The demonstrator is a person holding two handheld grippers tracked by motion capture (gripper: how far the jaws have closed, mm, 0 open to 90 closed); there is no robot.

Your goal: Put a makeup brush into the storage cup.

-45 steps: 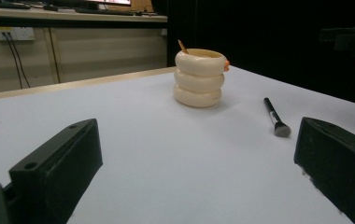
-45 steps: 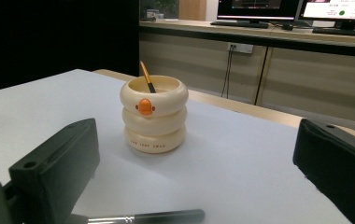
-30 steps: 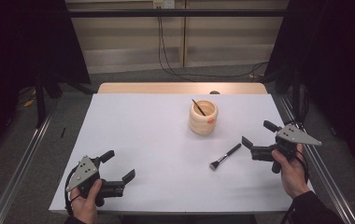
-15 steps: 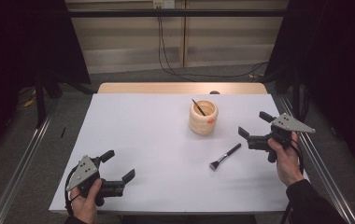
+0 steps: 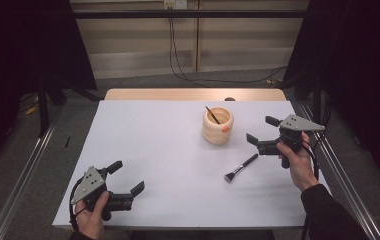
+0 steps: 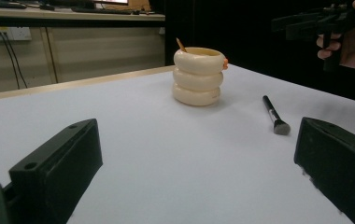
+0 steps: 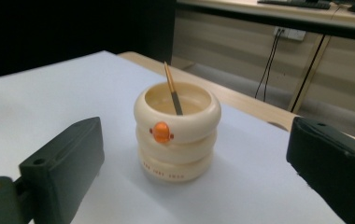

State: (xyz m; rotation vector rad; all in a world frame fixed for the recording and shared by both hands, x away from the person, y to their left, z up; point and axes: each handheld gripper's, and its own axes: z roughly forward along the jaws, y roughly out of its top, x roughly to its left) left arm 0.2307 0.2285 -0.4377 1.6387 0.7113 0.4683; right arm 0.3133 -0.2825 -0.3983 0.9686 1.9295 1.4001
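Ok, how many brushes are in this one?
2. One brush lies flat on the white table, between the cream holder and the table's near edge. The other stands tilted inside the holder, its head hidden; more could sit unseen inside.

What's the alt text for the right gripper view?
A cream ribbed ceramic holder with a small orange knob stands upright on the white table, framed between the open right gripper's black jaws. One thin wooden-handled brush leans inside it.

Glossy cream holder [image 7: 178,135] on matt white table cover [image 5: 153,150]; matt black plastic-looking tongs [image 6: 203,172].
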